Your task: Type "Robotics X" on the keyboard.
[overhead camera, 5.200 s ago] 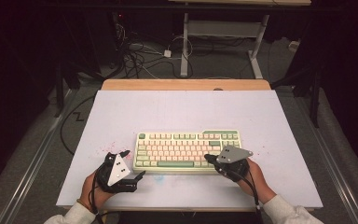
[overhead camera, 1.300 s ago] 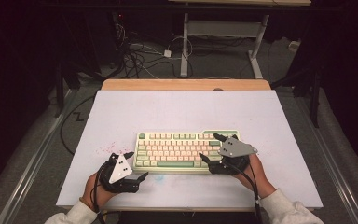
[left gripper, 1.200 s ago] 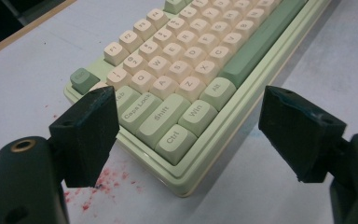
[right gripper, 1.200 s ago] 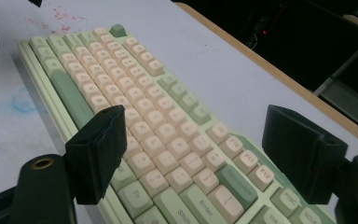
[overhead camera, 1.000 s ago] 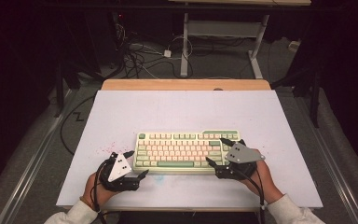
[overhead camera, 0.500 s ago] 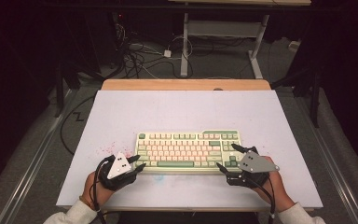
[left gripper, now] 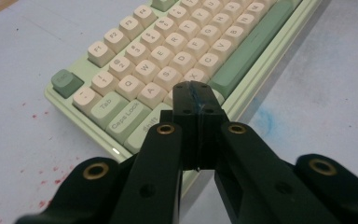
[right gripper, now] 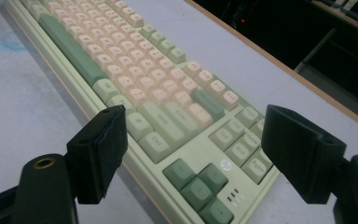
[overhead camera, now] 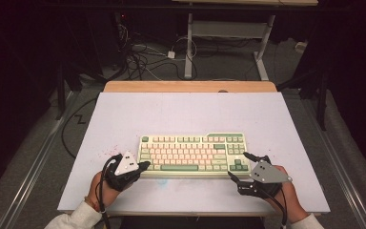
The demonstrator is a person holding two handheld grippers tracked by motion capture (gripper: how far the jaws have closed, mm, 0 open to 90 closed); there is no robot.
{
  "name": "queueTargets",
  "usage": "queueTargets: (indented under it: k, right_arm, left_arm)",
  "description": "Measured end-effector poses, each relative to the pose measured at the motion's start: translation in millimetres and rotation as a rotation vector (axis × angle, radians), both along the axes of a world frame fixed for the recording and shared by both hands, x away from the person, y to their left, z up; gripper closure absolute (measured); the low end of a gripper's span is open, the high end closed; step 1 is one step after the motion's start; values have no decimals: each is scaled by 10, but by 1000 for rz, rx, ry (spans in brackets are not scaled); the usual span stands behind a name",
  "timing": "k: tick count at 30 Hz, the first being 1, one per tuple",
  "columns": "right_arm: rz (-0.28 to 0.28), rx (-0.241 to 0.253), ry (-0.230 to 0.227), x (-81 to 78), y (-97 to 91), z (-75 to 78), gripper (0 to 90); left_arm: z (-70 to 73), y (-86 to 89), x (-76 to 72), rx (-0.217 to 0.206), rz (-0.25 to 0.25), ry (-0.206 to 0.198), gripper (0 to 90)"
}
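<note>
A pale green keyboard with cream and green keys lies on the white table. My left gripper rests at its front left corner. In the left gripper view the left gripper is shut, tips pressed together over the keyboard near the Shift key; its jaws have just been closing with nothing between them. My right gripper stands open at the front right corner. In the right gripper view the right gripper frames the arrow keys of the keyboard without touching them.
Red speckles mark the table left of the keyboard, and a blue smudge lies in front of it. A wooden strip borders the far edge. Beyond it, cables and a desk frame stand on the floor.
The left gripper's jaws have closed from wide open to shut, in place. The right gripper has slid to the right and toward the near edge, off the keyboard's right end.
</note>
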State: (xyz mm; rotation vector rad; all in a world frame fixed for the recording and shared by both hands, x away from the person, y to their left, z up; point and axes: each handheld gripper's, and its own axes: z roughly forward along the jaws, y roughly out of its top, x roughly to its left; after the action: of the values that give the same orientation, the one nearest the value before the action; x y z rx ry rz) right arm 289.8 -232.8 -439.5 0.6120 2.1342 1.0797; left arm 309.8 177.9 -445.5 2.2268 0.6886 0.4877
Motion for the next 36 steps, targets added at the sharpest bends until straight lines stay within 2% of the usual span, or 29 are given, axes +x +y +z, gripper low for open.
queueTargets:
  k: [6,12,21,27,36]
  right_arm:
    - [-6,-6,6,-41,-37,-31,234]
    - [-12,-19,7,-56,-64,-58,234]
    - [-10,-21,6,-59,-60,-55,235]
    - [-11,-17,5,-57,-72,-46,235]
    - [-4,-24,2,-61,-67,-49,235]
  left_arm:
    - [59,-159,86,24,-24,6,877]
    - [43,-294,175,47,-47,27,877]
    - [26,-467,293,78,-57,34,877]
    - [-11,-549,347,102,-72,44,877]
    - [-46,-602,396,115,-80,52,876]
